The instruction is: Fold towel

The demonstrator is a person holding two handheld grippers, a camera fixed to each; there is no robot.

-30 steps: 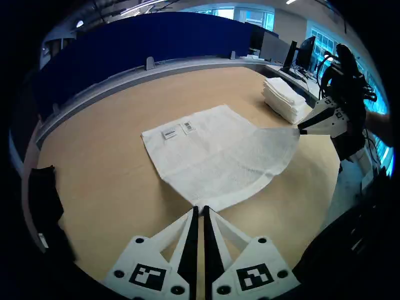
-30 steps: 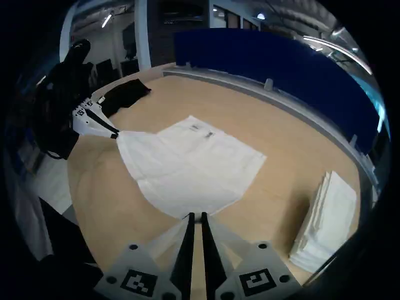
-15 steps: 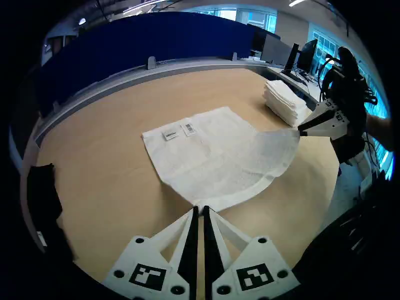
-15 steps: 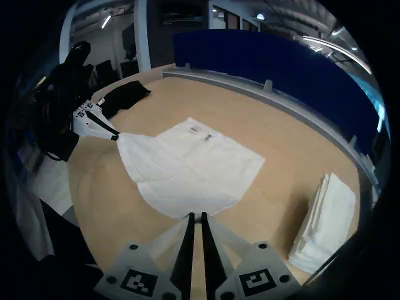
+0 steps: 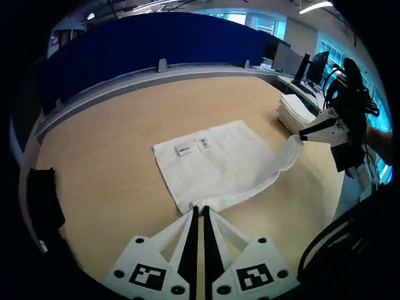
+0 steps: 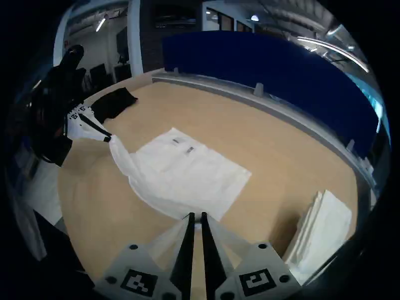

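A white towel (image 5: 220,165) with two small labels lies on the wooden table (image 5: 110,150). Its near edge is raised and sags between the two grippers. My left gripper (image 5: 199,209) is shut on one near corner. In the right gripper view the left gripper (image 6: 107,138) pinches that corner at the left. My right gripper (image 6: 195,216) is shut on the other near corner of the towel (image 6: 185,175). In the left gripper view the right gripper (image 5: 301,137) holds its corner at the right, with a hand behind it.
A stack of folded white towels (image 5: 296,111) (image 6: 322,230) sits near the table's edge. A black cloth (image 5: 44,200) (image 6: 112,102) lies at another edge. A blue partition (image 5: 150,45) runs along the far side of the table.
Both grippers have lifted the towel's near edge and carried it toward the far side. The loose part has drawn in from a wide fan to a narrow sagging band.
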